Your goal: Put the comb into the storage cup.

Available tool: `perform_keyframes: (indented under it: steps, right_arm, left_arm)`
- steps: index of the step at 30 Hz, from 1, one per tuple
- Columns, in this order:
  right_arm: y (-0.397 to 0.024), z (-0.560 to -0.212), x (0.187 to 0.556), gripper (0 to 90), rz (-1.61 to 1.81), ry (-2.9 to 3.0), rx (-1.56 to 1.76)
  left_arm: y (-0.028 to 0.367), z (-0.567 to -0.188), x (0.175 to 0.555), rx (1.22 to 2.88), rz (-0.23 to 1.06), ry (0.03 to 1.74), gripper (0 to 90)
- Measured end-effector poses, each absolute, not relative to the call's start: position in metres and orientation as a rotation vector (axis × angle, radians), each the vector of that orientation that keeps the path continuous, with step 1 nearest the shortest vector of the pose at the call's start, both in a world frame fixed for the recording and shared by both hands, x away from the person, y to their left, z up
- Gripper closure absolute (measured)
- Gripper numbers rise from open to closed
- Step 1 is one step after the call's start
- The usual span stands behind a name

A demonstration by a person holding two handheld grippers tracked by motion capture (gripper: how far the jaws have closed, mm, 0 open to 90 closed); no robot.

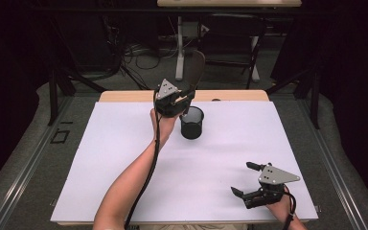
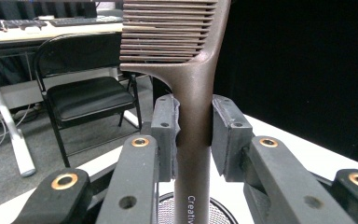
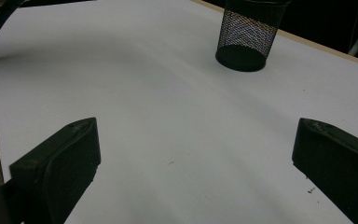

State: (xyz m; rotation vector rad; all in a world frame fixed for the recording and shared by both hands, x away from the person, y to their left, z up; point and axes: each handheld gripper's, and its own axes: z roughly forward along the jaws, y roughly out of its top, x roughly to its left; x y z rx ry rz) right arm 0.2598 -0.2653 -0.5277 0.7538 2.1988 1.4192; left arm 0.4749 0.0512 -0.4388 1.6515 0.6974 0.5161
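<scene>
Your left gripper (image 2: 193,135) clamps the brown comb (image 2: 191,70) by its stiff, light, likely slick handle, upright over the far mesh cup (image 1: 192,122); your right gripper (image 1: 250,179) rests open.

Only the mesh cup (image 1: 192,122) (far centre) interrupts the white table (image 1: 124,158).

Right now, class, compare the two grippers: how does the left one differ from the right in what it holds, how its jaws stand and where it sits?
The left gripper is shut on the brown comb; the right gripper holds nothing. The left jaws clamp the comb's handle, while the right jaws stand wide apart. The left is raised just over the black mesh cup; the right sits low at the near edge of the white table. Both are black, hand-held and trail a cable.
</scene>
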Motion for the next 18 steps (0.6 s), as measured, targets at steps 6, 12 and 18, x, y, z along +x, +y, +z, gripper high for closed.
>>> perform_keyframes:
  steps: [6,12,18]
  right_arm:
    - [-0.265,-0.528,0.260,0.7,1.416,2.199,0.756]
    - [-0.265,-0.528,0.260,0.8,1.415,2.197,0.758]
    - [-0.265,-0.528,0.260,0.8,1.412,2.202,0.763]
  left_arm:
    - [0.048,-0.440,0.478,1.642,0.521,0.692,72.5]
    - [0.047,-0.443,0.480,1.645,0.525,0.696,72.5]
    - [0.047,-0.447,0.486,1.642,0.509,0.714,72.5]
